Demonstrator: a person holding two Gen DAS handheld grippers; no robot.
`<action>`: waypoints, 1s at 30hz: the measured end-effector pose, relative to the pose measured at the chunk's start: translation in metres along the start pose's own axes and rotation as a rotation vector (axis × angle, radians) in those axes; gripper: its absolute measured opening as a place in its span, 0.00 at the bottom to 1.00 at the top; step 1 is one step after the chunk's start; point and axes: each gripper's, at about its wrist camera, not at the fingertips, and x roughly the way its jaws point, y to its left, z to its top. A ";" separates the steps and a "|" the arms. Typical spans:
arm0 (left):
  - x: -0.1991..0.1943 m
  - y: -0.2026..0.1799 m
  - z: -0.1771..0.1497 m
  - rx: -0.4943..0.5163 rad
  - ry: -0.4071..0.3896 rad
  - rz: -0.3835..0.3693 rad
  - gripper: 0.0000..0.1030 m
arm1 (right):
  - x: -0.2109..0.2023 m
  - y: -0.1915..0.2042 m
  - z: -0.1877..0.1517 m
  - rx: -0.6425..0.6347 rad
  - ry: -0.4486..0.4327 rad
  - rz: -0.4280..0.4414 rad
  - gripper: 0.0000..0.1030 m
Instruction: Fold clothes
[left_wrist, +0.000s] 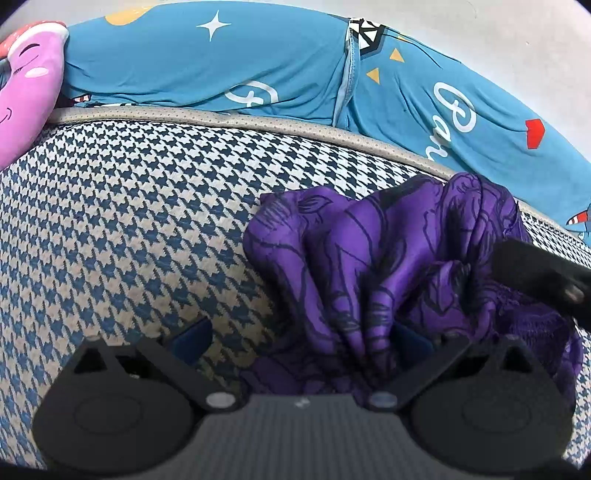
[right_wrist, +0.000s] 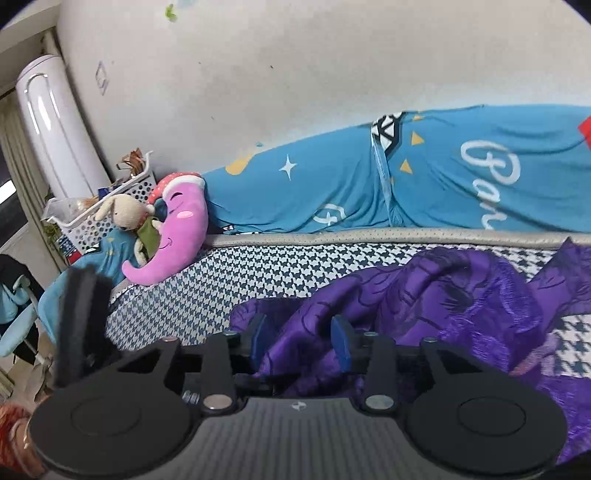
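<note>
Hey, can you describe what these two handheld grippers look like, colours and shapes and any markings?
Both match. The left gripper and right gripper have matte black bodies, two round black discs at the sides, angled black link arms with silver pivot bolts, a ribbed grey centre plate with a small white logo, and blue finger pads. No cables or sleeves show.

Even, soft indoor light, no hard shadows, strong fisheye bending with dark corners, sheen on the purple garment (left_wrist: 373, 251), blurred black gripper (right_wrist: 85, 325) at left edge
</note>
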 end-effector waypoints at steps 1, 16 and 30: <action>0.000 -0.001 -0.001 0.003 -0.003 0.000 1.00 | 0.005 0.000 0.000 0.010 0.006 -0.003 0.43; -0.013 0.013 0.000 0.007 -0.008 -0.039 1.00 | 0.072 -0.021 -0.003 0.200 0.073 -0.090 0.35; -0.075 0.069 0.018 -0.094 -0.203 -0.065 1.00 | 0.060 0.011 -0.001 0.068 -0.011 0.044 0.11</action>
